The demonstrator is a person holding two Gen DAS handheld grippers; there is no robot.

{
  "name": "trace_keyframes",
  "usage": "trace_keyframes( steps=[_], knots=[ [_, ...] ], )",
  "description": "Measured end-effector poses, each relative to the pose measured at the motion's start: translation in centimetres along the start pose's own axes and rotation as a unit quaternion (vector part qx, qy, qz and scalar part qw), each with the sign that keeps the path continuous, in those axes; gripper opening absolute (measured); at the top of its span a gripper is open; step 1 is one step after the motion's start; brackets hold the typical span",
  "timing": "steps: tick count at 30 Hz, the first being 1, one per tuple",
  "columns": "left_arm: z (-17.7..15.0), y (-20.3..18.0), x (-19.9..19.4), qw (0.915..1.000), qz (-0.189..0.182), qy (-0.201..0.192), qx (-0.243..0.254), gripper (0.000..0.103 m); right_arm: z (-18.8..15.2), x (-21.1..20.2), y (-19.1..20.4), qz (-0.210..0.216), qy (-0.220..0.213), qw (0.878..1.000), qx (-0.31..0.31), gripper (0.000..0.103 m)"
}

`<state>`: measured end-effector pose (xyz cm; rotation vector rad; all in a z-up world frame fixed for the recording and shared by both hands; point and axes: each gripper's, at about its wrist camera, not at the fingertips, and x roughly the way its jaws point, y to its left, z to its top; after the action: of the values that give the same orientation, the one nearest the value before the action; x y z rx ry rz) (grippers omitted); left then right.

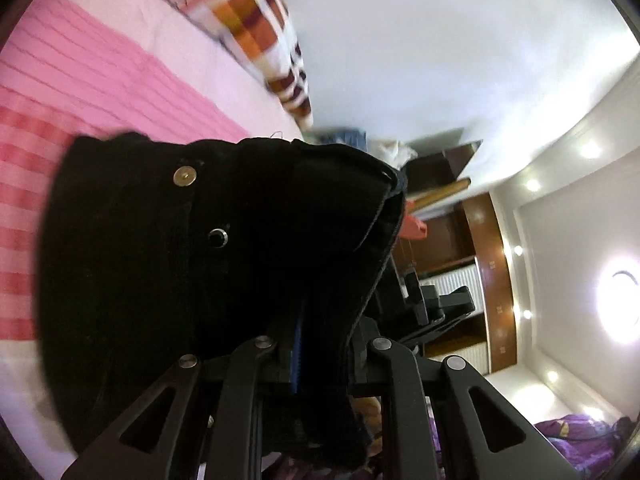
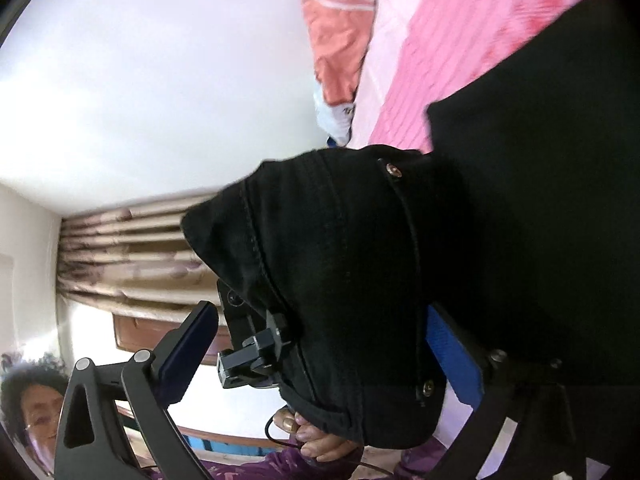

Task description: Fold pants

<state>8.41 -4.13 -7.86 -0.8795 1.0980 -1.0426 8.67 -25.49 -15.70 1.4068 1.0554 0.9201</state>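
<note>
The bed (image 1: pixel 188 56) carries a pale pink sheet, and on it lies a pink ribbed blanket (image 1: pixel 80 80) with darker red-pink stripes toward nine o'clock in the left wrist view. A checked orange-and-white pillow (image 1: pixel 260 28) rests at the bed's edge near twelve o'clock. The right wrist view shows a salmon pillow (image 2: pixel 340 40) at twelve o'clock.

pants (image 1: pixel 168 264) – hide left gripper (image 1: pixel 316 344) pads, legs cut off at frame edge | pants – cover one right gripper (image 2: pixel 320 344) pad in right view | pillow (image 1: pixel 256 32) motion-blurred | bed (image 1: pixel 80 80) mostly covered
</note>
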Motion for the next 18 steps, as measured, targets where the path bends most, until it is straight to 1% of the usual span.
trace_keyframes(
  steps=[2,3,5,9,11,12,14,16,18],
  knots=[
    [0.2,-0.1,2.7,0.9999,0.002,0.016,0.002,0.018,0.4,-1.4,-0.5,0.008,-0.006,1.000,0.010,0.102],
    [0.2,-0.2,3.4,0.9998,0.001,0.021,0.000,0.018,0.6,-2.1,-0.6,0.008,-0.008,1.000,0.011,0.103],
    [0.5,0.0,6.2,0.9992,-0.007,0.037,-0.012,0.019,1.1,-3.6,-0.5,0.003,-0.013,1.000,0.007,0.103],
    [1.3,-0.6,9.6,0.9982,-0.028,0.050,-0.021,0.021,1.9,-7.1,-0.8,0.029,-0.032,0.999,0.016,0.103],
    [1.7,-1.1,11.7,0.9972,-0.033,0.064,-0.018,0.028,2.1,-8.6,-1.0,0.027,-0.040,0.999,0.015,0.103],
    [1.9,-1.3,13.3,0.9962,-0.034,0.078,-0.018,0.030,2.2,-9.4,-1.4,0.022,-0.043,0.999,0.013,0.103],
    [2.1,-1.3,15.1,0.9953,-0.020,0.094,-0.015,0.040,2.4,-10.7,-2.7,0.016,-0.047,0.999,0.019,0.103],
    [2.0,-1.7,16.6,0.9945,0.011,0.104,0.001,0.041,2.5,-11.6,-3.9,0.025,-0.052,0.998,0.031,0.103],
    [1.9,-1.7,17.3,0.9932,0.020,0.115,0.000,0.044,2.5,-12.0,-4.4,0.037,-0.049,0.998,0.028,0.101]
  ],
)
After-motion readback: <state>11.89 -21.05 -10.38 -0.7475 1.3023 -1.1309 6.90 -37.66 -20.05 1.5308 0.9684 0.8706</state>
